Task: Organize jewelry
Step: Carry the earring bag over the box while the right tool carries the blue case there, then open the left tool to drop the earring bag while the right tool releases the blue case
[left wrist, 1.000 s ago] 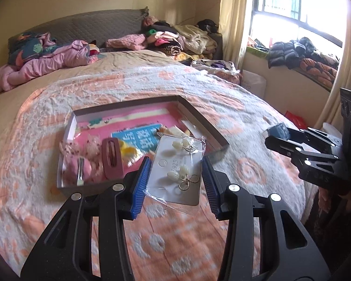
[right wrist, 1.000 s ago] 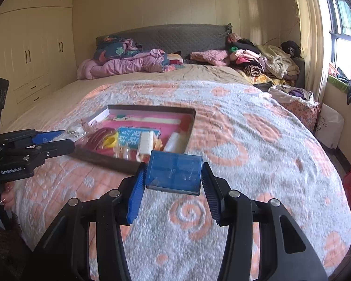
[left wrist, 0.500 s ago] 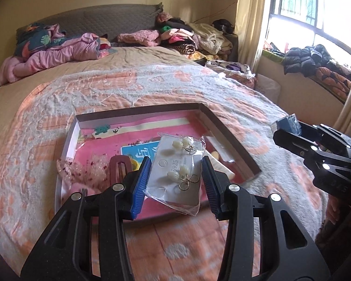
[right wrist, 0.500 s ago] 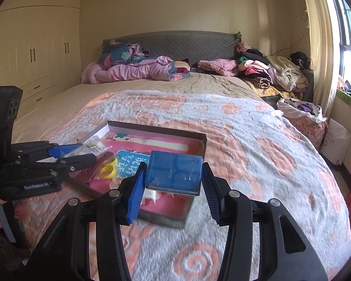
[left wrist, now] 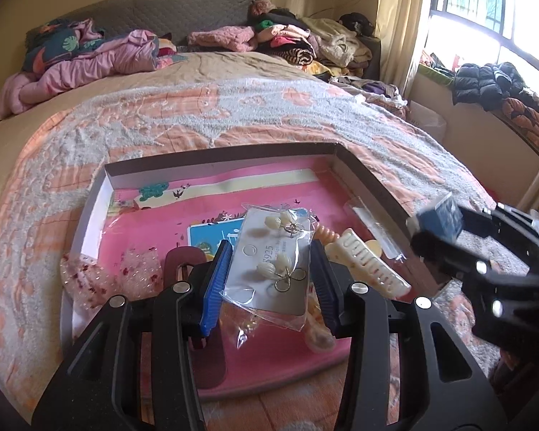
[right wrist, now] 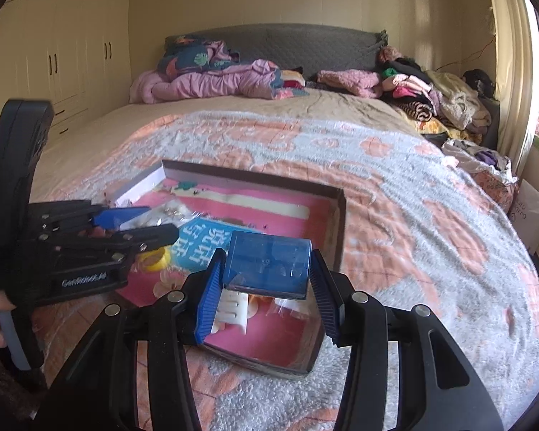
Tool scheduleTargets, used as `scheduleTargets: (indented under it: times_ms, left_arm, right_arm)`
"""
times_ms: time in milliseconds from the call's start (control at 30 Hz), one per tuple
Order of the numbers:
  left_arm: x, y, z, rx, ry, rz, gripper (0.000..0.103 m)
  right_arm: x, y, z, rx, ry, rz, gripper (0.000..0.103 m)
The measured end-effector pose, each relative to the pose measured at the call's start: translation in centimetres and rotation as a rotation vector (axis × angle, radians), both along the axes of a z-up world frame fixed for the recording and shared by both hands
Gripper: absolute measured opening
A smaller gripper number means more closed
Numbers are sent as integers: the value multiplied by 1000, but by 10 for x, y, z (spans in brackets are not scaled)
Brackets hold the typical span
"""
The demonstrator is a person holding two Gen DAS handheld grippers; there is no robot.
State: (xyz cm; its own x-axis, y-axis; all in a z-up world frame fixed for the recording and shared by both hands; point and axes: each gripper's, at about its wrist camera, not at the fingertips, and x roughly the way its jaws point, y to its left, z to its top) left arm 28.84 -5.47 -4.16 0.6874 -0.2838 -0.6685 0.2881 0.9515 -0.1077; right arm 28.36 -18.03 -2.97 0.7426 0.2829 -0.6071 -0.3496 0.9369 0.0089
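Both grippers are loaded and hanging over the shallow tray (left wrist: 100, 194) that sits on the bed's patterned blanket (left wrist: 233, 107). The left gripper (left wrist: 271, 283) has its fingers narrowed onto a clear packet holding an earring card (left wrist: 273, 269) — two pearl-like pairs on a grey card, tilted slightly, held above the tray's near half. The right gripper (right wrist: 266, 283) clamps a small blue translucent box (right wrist: 267, 265) flat between its fingers, above the tray's near right corner; in the left wrist view that same box shows at about 3 o'clock, blurred.

In the tray lie other pieces: a cream hair claw (left wrist: 370, 265) at roughly 4 o'clock of the earring card, a maroon hair clip (left wrist: 183, 262) at 9 o'clock, a pale pink-flecked scrunchie (left wrist: 90, 280) further out at 9 o'clock, and a yellow ring-shaped item (right wrist: 156, 260) seen from the right wrist view just below the left gripper.

The step in hand looks like bringing the earrings and their box together over the tray. I judge the task to be in its middle, since most items are loose in the tray. Next, the box probably needs setting down or opening — whether its lid is shut I cannot tell — so the packet can go in or beside it. The floppy packet could slip or snag as it is released.
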Motion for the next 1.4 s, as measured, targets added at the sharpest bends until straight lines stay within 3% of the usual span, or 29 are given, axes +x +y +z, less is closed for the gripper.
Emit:
scheduleTargets:
  times_ms: [367,833,1400]
  left_arm:
    - [17,-3,-10,-11,42,-6,36]
    - [14,-7,-13,-17,57,-16,36]
    - [-11,5,3,-25,34,2,52]
  right_arm:
    - [4,0,-27,0,81,7,45]
    - [-2,-4,-33,31,120,5,46]
    - [-24,-11,-16,37,85,-15,59]
